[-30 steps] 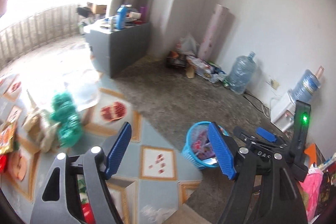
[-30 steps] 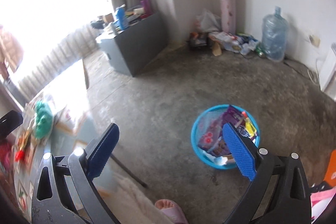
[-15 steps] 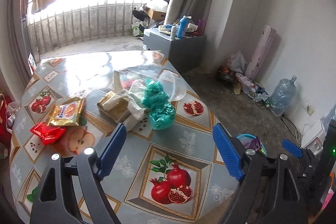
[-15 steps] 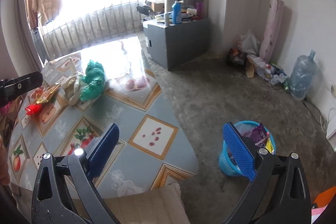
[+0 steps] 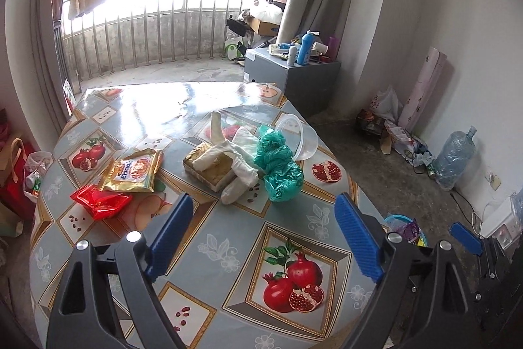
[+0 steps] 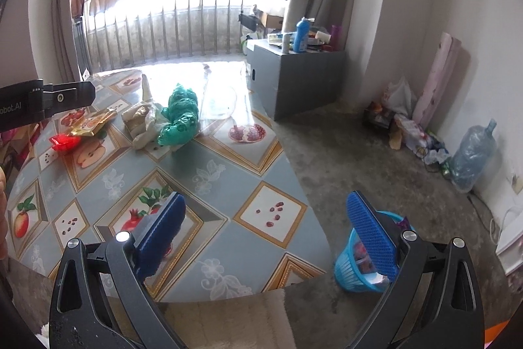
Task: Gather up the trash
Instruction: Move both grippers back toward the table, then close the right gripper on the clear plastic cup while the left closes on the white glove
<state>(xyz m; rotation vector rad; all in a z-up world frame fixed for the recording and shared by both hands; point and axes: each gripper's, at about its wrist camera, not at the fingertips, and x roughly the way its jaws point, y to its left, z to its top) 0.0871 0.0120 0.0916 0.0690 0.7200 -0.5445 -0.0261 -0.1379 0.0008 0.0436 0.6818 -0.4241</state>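
Both views swung from blue basket (image 6: pixel 359 264) to table (image 5: pixel 228 237). Left gripper (image 5: pixel 261 237), just widened, and right gripper (image 6: pixel 264 231) gape empty; green bag (image 5: pixel 278 165) lies ahead (left nearer).

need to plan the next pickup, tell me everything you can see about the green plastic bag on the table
The green plastic bag is thin, glossy teal film, crumpled and loosely knotted into a lumpy wad. It lies on the fruit-patterned table, right of the middle as the left wrist view shows it, against the white crumpled wrappers on one side and the clear plastic tub on its side behind it. No claw touches it.
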